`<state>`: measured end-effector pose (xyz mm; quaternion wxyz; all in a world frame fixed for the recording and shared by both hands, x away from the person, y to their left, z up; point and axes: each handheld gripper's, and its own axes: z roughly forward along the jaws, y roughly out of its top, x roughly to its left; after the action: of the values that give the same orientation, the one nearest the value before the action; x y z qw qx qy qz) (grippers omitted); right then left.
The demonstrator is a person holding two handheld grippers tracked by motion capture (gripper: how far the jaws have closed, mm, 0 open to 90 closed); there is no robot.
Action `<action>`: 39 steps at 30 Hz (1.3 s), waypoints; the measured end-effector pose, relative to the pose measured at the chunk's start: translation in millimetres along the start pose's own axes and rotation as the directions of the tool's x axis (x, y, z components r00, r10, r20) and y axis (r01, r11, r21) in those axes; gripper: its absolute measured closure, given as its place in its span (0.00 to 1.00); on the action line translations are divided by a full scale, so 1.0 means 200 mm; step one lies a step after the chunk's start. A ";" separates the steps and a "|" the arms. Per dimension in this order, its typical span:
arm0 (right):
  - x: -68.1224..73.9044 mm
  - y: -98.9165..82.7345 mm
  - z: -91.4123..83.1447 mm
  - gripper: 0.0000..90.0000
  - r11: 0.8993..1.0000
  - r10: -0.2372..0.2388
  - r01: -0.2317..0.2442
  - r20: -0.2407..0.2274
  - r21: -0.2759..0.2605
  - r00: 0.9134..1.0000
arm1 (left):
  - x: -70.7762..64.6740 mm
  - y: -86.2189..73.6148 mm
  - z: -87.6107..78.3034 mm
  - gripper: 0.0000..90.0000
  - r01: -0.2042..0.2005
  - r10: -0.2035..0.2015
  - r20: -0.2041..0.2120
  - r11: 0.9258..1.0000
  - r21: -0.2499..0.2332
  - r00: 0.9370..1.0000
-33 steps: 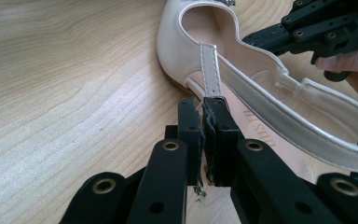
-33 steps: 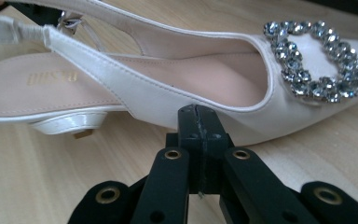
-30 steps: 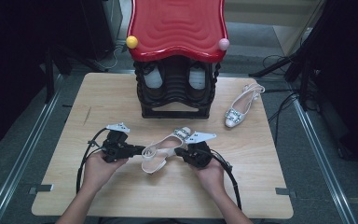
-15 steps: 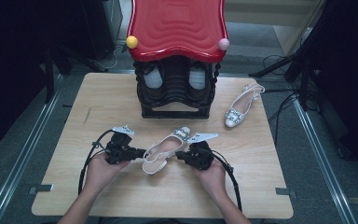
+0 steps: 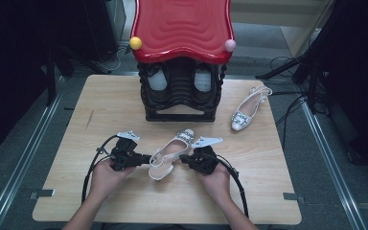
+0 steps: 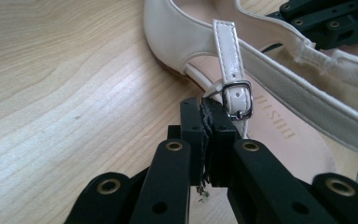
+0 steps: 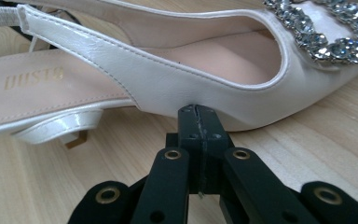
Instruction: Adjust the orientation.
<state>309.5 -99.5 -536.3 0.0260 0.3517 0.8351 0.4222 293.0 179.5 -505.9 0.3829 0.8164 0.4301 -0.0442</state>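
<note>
Lengthwise, the cream slingback shoe (image 5: pixel 170 155) lies on the counter (image 5: pixel 100 110) between both grippers, toe towards the rack; the left gripper (image 6: pixel 208 109), shut empty, sits at its buckle strap, while the right gripper (image 7: pixel 198 112), also shut empty, touches its side.

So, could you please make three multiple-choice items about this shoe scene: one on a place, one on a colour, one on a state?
1. Where does the far shoe, away from both hands, lie?
A. on the table, right of the rack
B. on the rack's top
C. on the floor

2. Which colour is the ball at the rack top's left corner in the high view?
A. green
B. yellow
C. blue

3. How do the right gripper fingers stand?
A. wide open
B. shut on a ball
C. shut, tips at the near shoe's side

Answers: A, it rests on the wood beside the rack; B, it shows yellow; C, the right gripper view shows no gap between them.
</note>
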 end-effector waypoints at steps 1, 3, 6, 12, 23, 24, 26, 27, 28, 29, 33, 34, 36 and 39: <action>0.00 0.00 0.00 1.00 1.000 -0.002 0.002 0.002 -0.003 1.000 | 0.00 0.00 0.00 0.98 0.000 0.000 0.003 1.000 -0.002 1.000; -0.01 0.00 0.00 1.00 1.000 -0.006 0.006 0.010 -0.007 1.000 | -0.01 -0.01 0.01 0.98 -0.001 0.001 0.015 1.000 -0.002 1.000; -0.02 0.01 0.00 1.00 1.000 0.007 -0.007 0.025 -0.015 1.000 | -0.03 0.00 0.03 0.98 0.008 -0.008 0.046 1.000 -0.003 0.999; -0.07 0.02 0.00 1.00 0.999 0.039 -0.038 0.059 -0.024 0.997 | -0.10 0.00 0.10 0.93 -0.035 0.033 0.083 0.999 0.013 0.996; -0.10 0.03 -0.09 0.93 0.999 0.041 -0.039 0.060 -0.034 0.997 | -0.01 0.02 -0.02 0.67 -0.036 0.038 0.066 0.999 -0.033 0.997; -0.10 0.03 -0.10 0.91 0.999 0.037 -0.035 0.060 -0.038 0.997 | 0.01 0.02 -0.03 0.64 -0.036 0.038 0.059 0.999 -0.033 0.998; -0.11 0.03 -0.14 0.89 0.999 0.027 -0.025 0.070 -0.041 0.997 | 0.04 0.03 -0.04 0.60 -0.025 0.027 0.033 0.999 -0.045 0.999; -0.12 0.02 -0.16 0.87 0.999 0.028 -0.024 0.075 -0.047 0.997 | 0.05 0.03 -0.04 0.56 -0.024 0.026 0.034 0.999 -0.047 0.999; -0.13 0.02 -0.18 0.86 0.998 0.031 -0.027 0.077 -0.049 0.997 | 0.07 0.03 -0.05 0.54 -0.018 0.020 0.037 0.999 -0.049 0.999; -0.15 0.01 -0.19 0.85 0.998 0.037 -0.033 0.080 -0.048 0.996 | 0.08 0.03 -0.04 0.53 -0.014 0.016 0.029 0.999 -0.051 0.999; -0.20 0.00 -0.27 0.83 0.997 0.056 -0.049 0.098 -0.066 0.994 | 0.12 0.02 -0.04 0.49 0.000 0.001 0.008 0.998 -0.062 1.000; -0.21 -0.01 -0.29 0.83 0.996 0.064 -0.057 0.099 -0.074 0.993 | 0.13 0.02 -0.04 0.49 0.011 -0.012 -0.012 0.997 -0.071 1.000; -0.23 -0.01 -0.33 0.82 0.993 0.083 -0.074 0.099 -0.089 0.992 | 0.14 0.02 -0.05 0.48 0.022 -0.024 -0.023 0.996 -0.084 0.999; -0.26 -0.02 -0.40 0.82 0.991 0.093 -0.081 0.120 -0.105 0.988 | 0.16 0.02 -0.06 0.47 0.021 -0.023 -0.026 0.995 -0.099 0.999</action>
<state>319.6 -187.4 -501.3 0.0772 0.4118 0.7936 0.4412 312.7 206.9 -508.3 0.4163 0.7922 0.4458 -0.0162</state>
